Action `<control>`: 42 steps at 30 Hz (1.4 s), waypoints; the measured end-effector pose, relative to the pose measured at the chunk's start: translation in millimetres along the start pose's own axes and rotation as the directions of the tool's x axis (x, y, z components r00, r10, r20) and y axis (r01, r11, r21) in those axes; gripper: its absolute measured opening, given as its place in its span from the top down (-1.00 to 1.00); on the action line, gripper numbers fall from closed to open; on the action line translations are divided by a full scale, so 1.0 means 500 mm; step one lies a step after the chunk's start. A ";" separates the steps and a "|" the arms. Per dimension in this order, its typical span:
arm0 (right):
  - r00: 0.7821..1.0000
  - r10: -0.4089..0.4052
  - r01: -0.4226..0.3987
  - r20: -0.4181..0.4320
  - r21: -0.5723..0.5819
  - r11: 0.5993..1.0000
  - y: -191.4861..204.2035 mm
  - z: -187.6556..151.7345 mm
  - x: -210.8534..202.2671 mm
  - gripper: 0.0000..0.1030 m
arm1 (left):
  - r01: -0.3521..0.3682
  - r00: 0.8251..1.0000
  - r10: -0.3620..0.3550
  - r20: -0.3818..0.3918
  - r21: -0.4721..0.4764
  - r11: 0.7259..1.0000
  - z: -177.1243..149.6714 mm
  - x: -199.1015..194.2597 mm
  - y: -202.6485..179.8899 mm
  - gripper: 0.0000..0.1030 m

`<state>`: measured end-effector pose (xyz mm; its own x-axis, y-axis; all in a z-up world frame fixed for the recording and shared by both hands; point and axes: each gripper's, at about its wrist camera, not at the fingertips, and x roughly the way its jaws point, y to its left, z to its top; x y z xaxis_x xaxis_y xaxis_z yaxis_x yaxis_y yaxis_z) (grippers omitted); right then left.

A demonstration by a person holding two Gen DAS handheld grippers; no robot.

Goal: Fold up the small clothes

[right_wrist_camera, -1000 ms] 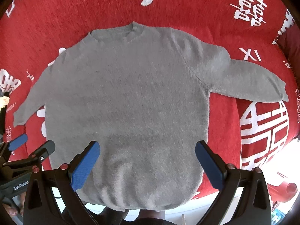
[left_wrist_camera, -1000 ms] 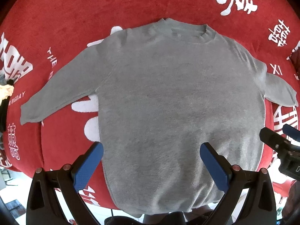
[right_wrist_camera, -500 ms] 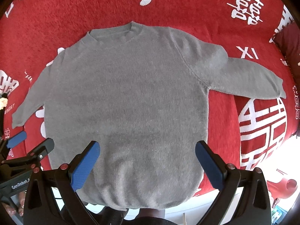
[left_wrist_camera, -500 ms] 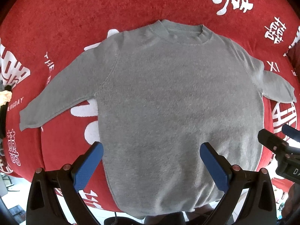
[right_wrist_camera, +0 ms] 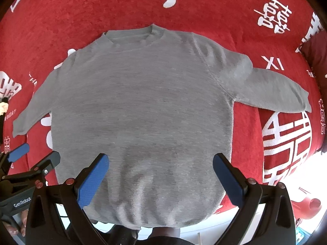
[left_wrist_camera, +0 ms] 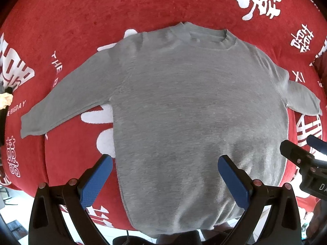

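Observation:
A small grey long-sleeved sweater (left_wrist_camera: 194,112) (right_wrist_camera: 143,112) lies flat and face up on a red blanket (left_wrist_camera: 102,20) (right_wrist_camera: 61,20), collar far, hem near. Both sleeves spread outward: the left sleeve (left_wrist_camera: 61,102) and the right sleeve (right_wrist_camera: 276,89). My left gripper (left_wrist_camera: 165,175) hovers open above the hem's left part, nothing between its blue pads. My right gripper (right_wrist_camera: 160,173) is open over the hem's right part, also holding nothing. Each gripper shows at the edge of the other's view: the right gripper (left_wrist_camera: 302,159) and the left gripper (right_wrist_camera: 30,163).
The red blanket carries white printed characters and drapes over the near edge, with pale floor below. A cream and black object (left_wrist_camera: 5,102) sits at the far left edge. A red object (right_wrist_camera: 308,206) lies on the floor at the lower right.
Both grippers have drifted slightly back and toward the hem, so the sweater sits a little lower in the views. Their jaws stay open and the sweater has not moved.

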<state>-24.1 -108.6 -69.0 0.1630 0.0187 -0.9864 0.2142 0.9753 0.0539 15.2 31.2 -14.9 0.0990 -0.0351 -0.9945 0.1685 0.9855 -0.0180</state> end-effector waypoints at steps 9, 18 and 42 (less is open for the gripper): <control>1.000 -0.015 0.014 -0.014 -0.034 0.999 0.025 0.013 0.004 -0.98 | 0.026 1.000 -0.026 0.007 -0.043 0.999 0.005 0.001 0.027 -1.00; 1.000 -0.004 0.002 -0.018 -0.110 0.994 0.091 0.041 0.013 -0.98 | 0.024 1.000 -0.024 0.007 -0.123 0.992 0.009 0.012 0.089 -1.00; 0.976 0.172 -0.212 -0.137 -0.376 0.902 0.410 0.033 0.175 -0.98 | 0.412 0.910 -0.173 0.378 -0.767 0.491 -0.100 0.214 0.735 -1.00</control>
<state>49.9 89.3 -141.8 0.0639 0.2162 -0.9742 -0.2034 0.9586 0.1994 38.8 398.0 -132.8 0.4311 -0.2655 -0.8624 -0.6288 0.5970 -0.4982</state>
